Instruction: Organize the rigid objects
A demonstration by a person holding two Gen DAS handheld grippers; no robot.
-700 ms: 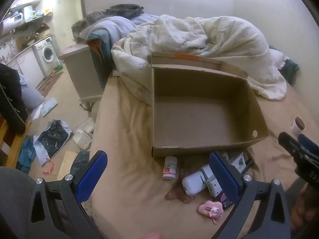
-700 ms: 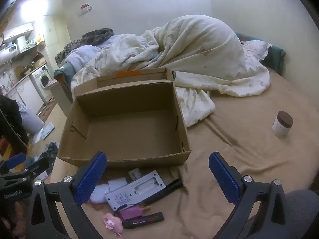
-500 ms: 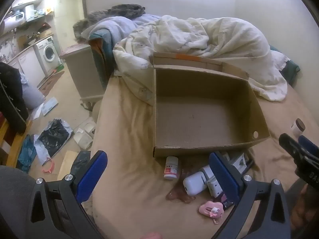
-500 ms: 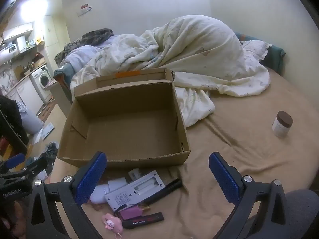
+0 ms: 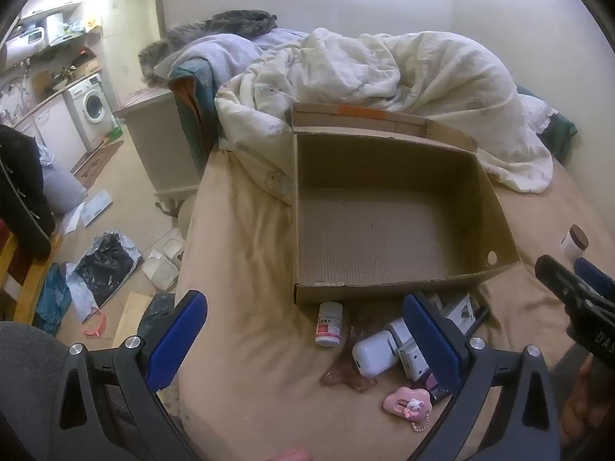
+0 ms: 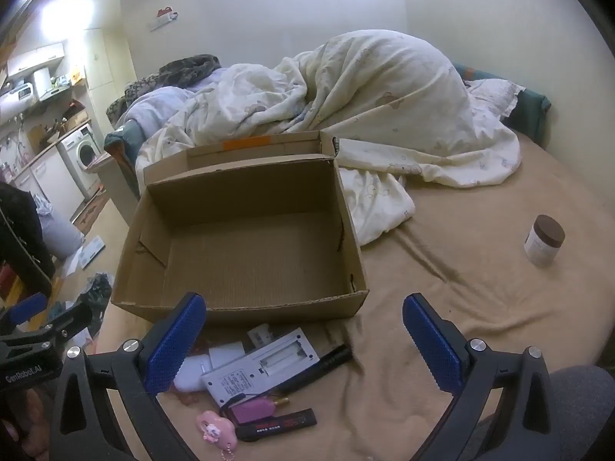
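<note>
An open, empty cardboard box [image 5: 388, 288] [image 6: 238, 311] sits on the tan bedsheet. In front of it lies a heap of small things: a white pill bottle [image 5: 329, 324], a white case [image 5: 374, 353], a pink flower-shaped charm [image 5: 407, 409] [image 6: 215, 430], a white battery device [image 6: 261, 370], a black pen [image 6: 326, 361] and a dark bar [image 6: 276, 424]. A brown-lidded jar [image 6: 544, 240] [image 5: 573, 240] stands apart on the right. My left gripper [image 5: 303, 332] hangs open over the heap. My right gripper [image 6: 303, 332] is open above the same heap, holding nothing.
A crumpled cream duvet [image 6: 365, 115] covers the bed behind the box. The bed's left edge drops to a cluttered floor with bags [image 5: 103, 265] and papers. A washing machine [image 5: 90, 109] and a cabinet [image 5: 161, 142] stand beyond.
Both views have shifted only slightly; the box and the heap sit a touch lower and to the right in the left wrist view. Nothing was picked up.
</note>
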